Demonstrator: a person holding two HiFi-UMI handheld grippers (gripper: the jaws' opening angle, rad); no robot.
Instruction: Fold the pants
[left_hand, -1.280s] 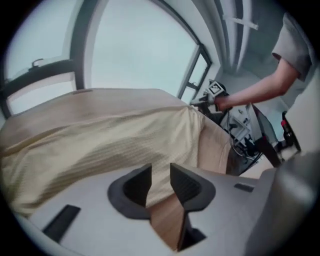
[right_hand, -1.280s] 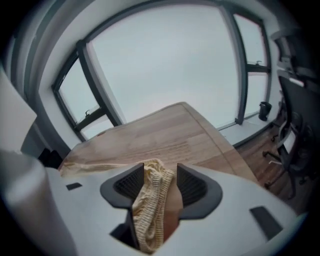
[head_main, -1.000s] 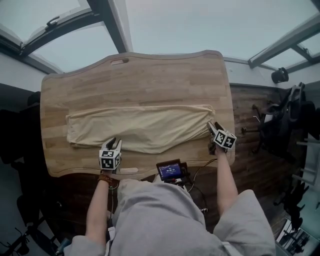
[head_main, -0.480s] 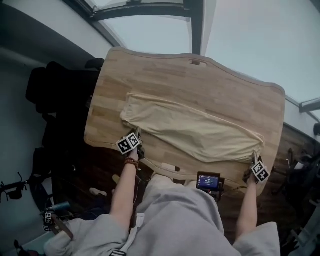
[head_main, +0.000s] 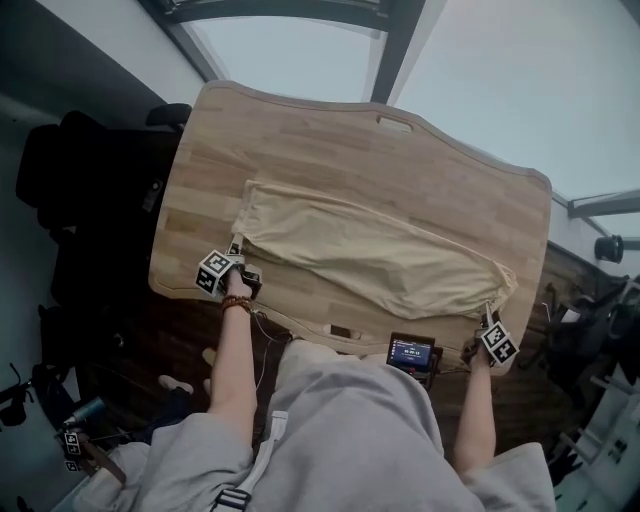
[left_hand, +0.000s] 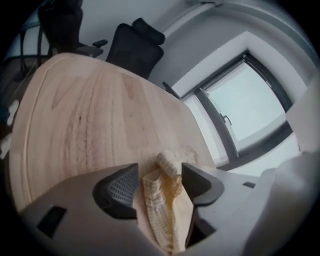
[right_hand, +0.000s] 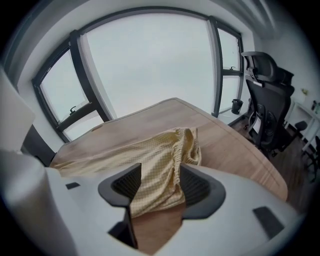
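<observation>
Pale yellow pants (head_main: 370, 250) lie lengthwise on the wooden table (head_main: 300, 140), folded narrow. My left gripper (head_main: 238, 254) is at their left end. In the left gripper view its jaws (left_hand: 160, 175) are opening, with a bunched strip of the pants (left_hand: 162, 200) between them; the left pad is clear of the cloth. My right gripper (head_main: 488, 315) is at the right end, near the table's front edge. Its jaws (right_hand: 161, 182) stand wide around the elastic waistband corner (right_hand: 182, 147), and bare table shows under the cloth edge.
A small device with a lit screen (head_main: 411, 352) sits at the table's near edge between my arms. Black office chairs stand off the left end (head_main: 90, 180) and by the right end (right_hand: 267, 100). Windows run behind the table's far side.
My left gripper has gone from the middle of the pants' near edge to their left end and rolled over. The right gripper stays at the waistband end. The head view has swung left.
</observation>
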